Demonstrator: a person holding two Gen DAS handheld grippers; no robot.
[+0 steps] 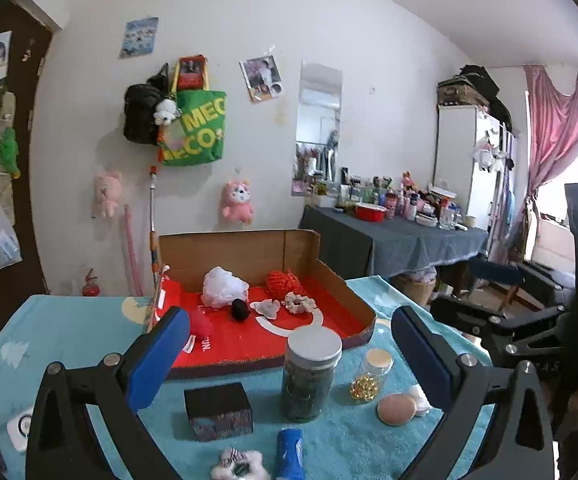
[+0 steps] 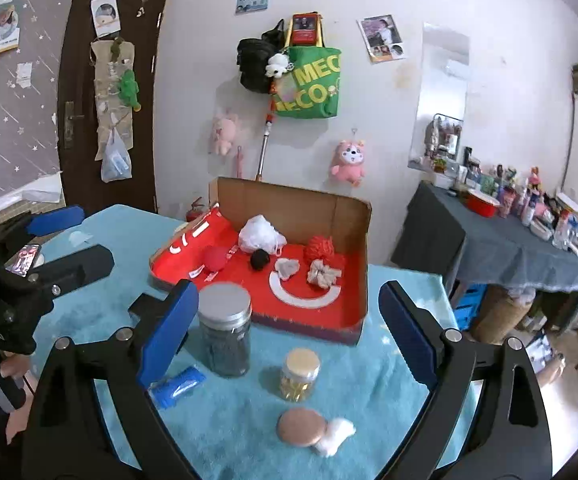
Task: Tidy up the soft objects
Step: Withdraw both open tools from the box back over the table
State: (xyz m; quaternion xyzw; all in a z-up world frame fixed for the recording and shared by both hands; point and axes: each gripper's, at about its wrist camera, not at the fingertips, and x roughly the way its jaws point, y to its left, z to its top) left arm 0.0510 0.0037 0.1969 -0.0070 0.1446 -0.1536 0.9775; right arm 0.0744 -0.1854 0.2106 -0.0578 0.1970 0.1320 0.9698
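Observation:
A cardboard box (image 1: 341, 280) with a red lining holds a white mesh puff (image 1: 221, 286), orange yarn (image 1: 283, 282), a black pompom (image 1: 240, 309), a red ball (image 1: 201, 324) and a beige scrunchie (image 1: 299, 302). On the teal cloth in front lie a blue rolled cloth (image 1: 289, 452), a fluffy white scrunchie (image 1: 239, 466), a peach puff (image 2: 301, 426) and a white cotton tuft (image 2: 335, 436). My left gripper (image 1: 291, 316) hangs open above them, holding nothing. My right gripper (image 2: 289, 290) is open too, above the puff, with nothing between its pads.
A tall grey-lidded jar (image 1: 309, 376), a small jar of gold beads (image 1: 369, 378) and a black box (image 1: 217, 410) stand among the soft things. A phone (image 2: 25, 258) lies at the table's left. A cluttered grey-draped table (image 2: 509, 248) stands to the right.

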